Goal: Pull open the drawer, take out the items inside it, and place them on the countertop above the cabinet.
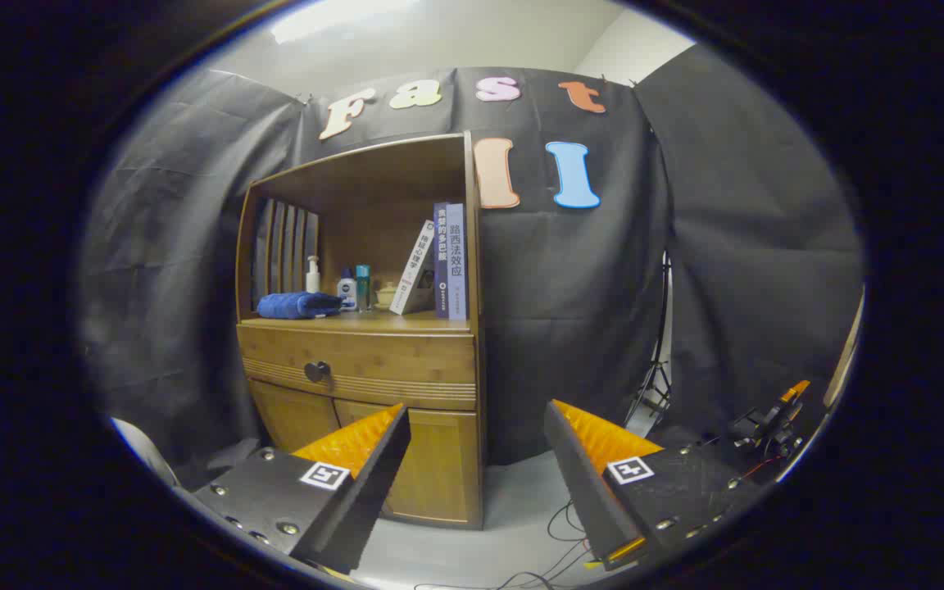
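the tool (476,422) is hanging with its two fingers spread wide apart and nothing between them, well short of the cabinet (361,410) and a little to its right. the fingers are sitting about level with the lower cabinet doors (431,467), so the drawer (357,369) is lying beyond them and above the left finger, shut flush with the front. its dark knob (317,371) is sitting left of the drawer's middle; the gap between the fingers is looking ample to close on it, which is probably why the tool is being held open this far out. whatever is inside the drawer is hidden. above it the table (382,321) is already carrying a folded blue towel (298,305), a few small bottles (347,288) and some books (449,260) leaning and standing at the right end, leaving bare wood along the front edge where the items could go. by my judgement the task is only beginning: the tool will need to rise and shift left to meet the knob.
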Demonstrator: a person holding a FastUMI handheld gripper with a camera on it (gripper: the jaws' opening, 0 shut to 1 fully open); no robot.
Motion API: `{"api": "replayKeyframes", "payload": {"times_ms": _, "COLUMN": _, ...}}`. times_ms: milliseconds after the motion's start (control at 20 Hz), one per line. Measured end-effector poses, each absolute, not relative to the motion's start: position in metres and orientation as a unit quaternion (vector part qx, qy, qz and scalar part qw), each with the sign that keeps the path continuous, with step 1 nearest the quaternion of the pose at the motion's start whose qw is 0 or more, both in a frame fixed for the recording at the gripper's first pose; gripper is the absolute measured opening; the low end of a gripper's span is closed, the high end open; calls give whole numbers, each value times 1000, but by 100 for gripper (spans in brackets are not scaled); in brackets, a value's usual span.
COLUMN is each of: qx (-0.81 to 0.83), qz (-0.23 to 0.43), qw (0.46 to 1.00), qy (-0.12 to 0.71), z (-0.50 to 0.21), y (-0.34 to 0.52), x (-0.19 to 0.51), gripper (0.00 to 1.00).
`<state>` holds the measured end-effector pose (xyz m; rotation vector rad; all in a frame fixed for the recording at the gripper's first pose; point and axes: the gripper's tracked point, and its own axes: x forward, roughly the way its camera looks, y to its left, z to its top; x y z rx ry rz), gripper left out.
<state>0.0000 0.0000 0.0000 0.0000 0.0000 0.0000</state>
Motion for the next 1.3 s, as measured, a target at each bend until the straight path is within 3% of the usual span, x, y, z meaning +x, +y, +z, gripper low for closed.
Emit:
{"api": "replayKeyframes", "payload": {"times_ms": 650, "qx": -12, "qz": 0, "qw": 1000, "qy": -6, "z": 4, "y": 1, "x": 7, "gripper": 98}}
{"api": "replayKeyframes", "payload": {"times_ms": 800, "qx": -54, "qz": -11, "qw": 998, "qy": -22, "z": 16, "y": 7, "x": 44, "gripper": 98}}
{"api": "replayKeyframes", "payload": {"times_ms": 1050, "qx": -32, "qz": 4, "qw": 999, "qy": -40, "z": 50, "y": 79, "x": 85, "gripper": 98}}
{"api": "replayKeyframes", "payload": {"times_ms": 1300, "qx": 8, "qz": 23, "qw": 995, "qy": -95, "z": 124, "y": 196, "x": 72, "gripper": 98}}
